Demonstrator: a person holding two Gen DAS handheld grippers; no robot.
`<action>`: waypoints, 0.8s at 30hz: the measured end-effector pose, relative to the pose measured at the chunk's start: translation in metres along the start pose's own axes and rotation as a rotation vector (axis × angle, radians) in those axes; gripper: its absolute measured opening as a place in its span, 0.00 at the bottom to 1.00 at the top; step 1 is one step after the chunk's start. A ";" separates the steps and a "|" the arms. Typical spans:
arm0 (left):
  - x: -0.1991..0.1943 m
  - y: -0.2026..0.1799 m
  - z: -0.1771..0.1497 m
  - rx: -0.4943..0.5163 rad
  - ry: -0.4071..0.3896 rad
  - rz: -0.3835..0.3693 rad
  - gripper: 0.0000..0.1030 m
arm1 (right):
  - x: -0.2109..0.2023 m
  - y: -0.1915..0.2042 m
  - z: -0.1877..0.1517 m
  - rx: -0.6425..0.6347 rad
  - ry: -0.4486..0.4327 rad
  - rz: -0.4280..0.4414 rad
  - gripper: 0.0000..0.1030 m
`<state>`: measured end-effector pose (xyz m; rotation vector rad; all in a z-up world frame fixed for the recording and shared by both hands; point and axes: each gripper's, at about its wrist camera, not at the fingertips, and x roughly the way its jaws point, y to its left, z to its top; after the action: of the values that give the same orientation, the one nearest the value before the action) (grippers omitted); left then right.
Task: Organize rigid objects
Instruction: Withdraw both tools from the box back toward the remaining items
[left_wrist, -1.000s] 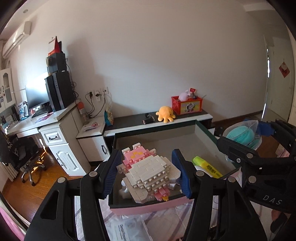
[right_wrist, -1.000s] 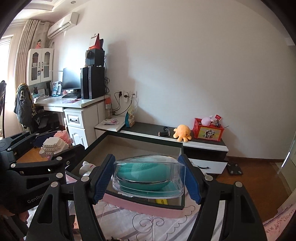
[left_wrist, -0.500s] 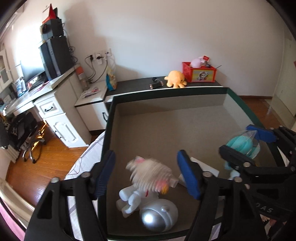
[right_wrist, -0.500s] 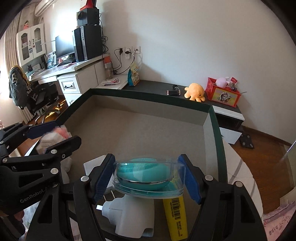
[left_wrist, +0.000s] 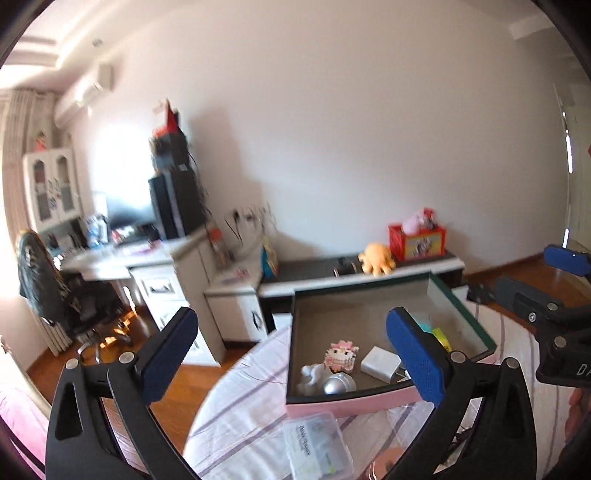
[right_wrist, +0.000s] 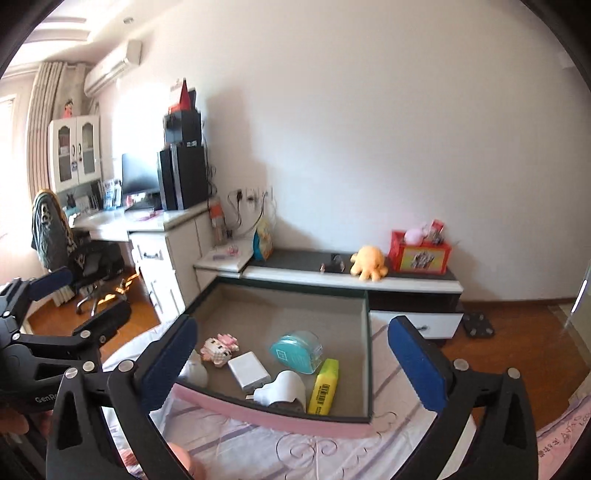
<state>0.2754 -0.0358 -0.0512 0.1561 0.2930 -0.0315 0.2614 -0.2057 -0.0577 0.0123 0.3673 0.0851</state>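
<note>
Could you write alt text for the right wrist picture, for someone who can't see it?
An open box on a bedsheet holds a pink block toy, a teal case and a yellow highlighter. The right gripper hangs above it, empty, its jaws opening.

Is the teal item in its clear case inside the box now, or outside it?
Inside. The teal case lies on the box floor, beside the yellow highlighter.

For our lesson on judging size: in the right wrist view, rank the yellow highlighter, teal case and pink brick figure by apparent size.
1. teal case
2. yellow highlighter, close to it and nearer the camera, so unsure
3. pink brick figure
</note>
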 end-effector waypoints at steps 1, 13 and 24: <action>-0.018 0.002 -0.001 -0.006 -0.024 0.006 1.00 | -0.021 0.005 -0.003 0.002 -0.031 -0.007 1.00; -0.155 0.021 -0.022 -0.066 -0.155 0.045 1.00 | -0.173 0.042 -0.038 0.004 -0.240 -0.107 1.00; -0.219 0.037 -0.029 -0.101 -0.219 0.020 1.00 | -0.227 0.069 -0.043 -0.046 -0.312 -0.136 1.00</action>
<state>0.0593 0.0066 -0.0092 0.0541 0.0742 -0.0140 0.0293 -0.1565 -0.0149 -0.0448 0.0533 -0.0436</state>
